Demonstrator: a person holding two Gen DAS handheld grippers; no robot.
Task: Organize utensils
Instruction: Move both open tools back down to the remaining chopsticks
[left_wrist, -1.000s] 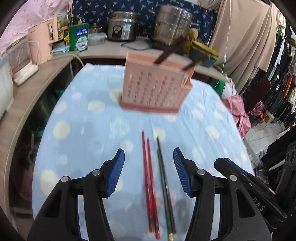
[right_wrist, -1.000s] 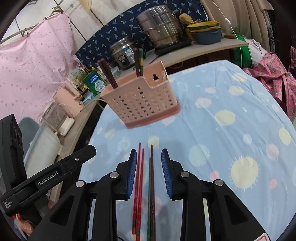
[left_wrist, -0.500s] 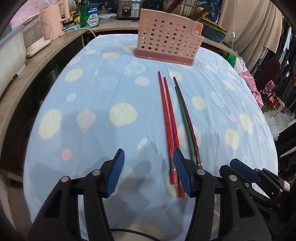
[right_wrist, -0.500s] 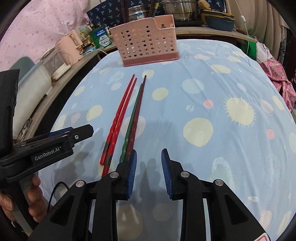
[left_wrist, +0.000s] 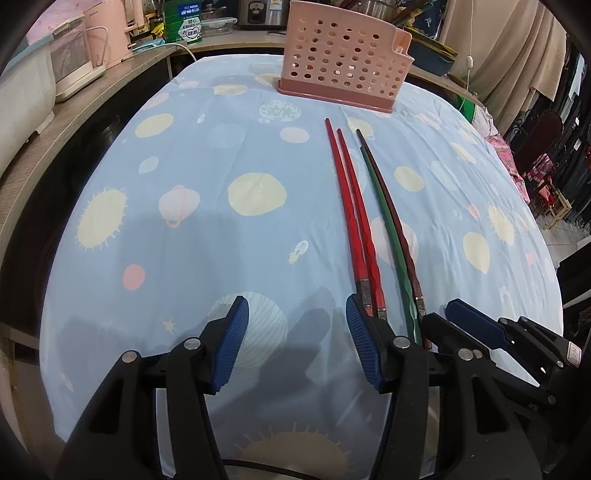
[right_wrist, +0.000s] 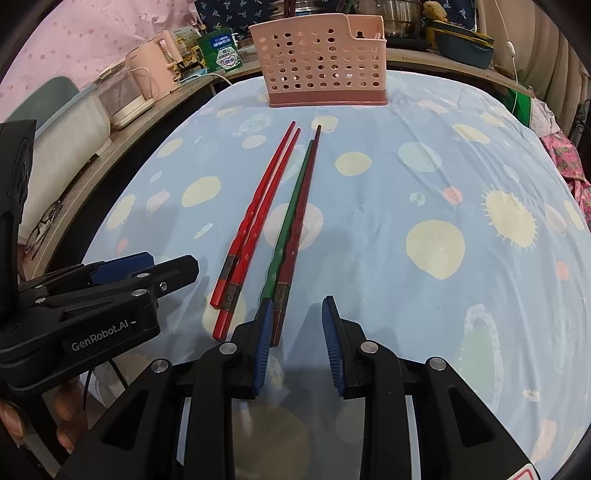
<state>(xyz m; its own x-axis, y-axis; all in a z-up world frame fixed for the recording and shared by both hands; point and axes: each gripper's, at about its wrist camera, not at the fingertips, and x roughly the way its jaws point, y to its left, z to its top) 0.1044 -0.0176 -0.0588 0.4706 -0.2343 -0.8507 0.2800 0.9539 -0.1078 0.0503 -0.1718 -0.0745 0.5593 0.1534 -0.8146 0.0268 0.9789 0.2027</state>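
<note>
Both my grippers hung open, empty, over near ends of chopsticks: left gripper (left_wrist: 297, 343), right gripper (right_wrist: 293, 341). Red pair (left_wrist: 351, 214) lay beside green (right_wrist: 290, 218) & dark one (right_wrist: 301, 216) on cloth, basket (right_wrist: 325, 62) at far end. Judged best: center jaws on one pair's thick end, pinch both sticks tog.
</note>
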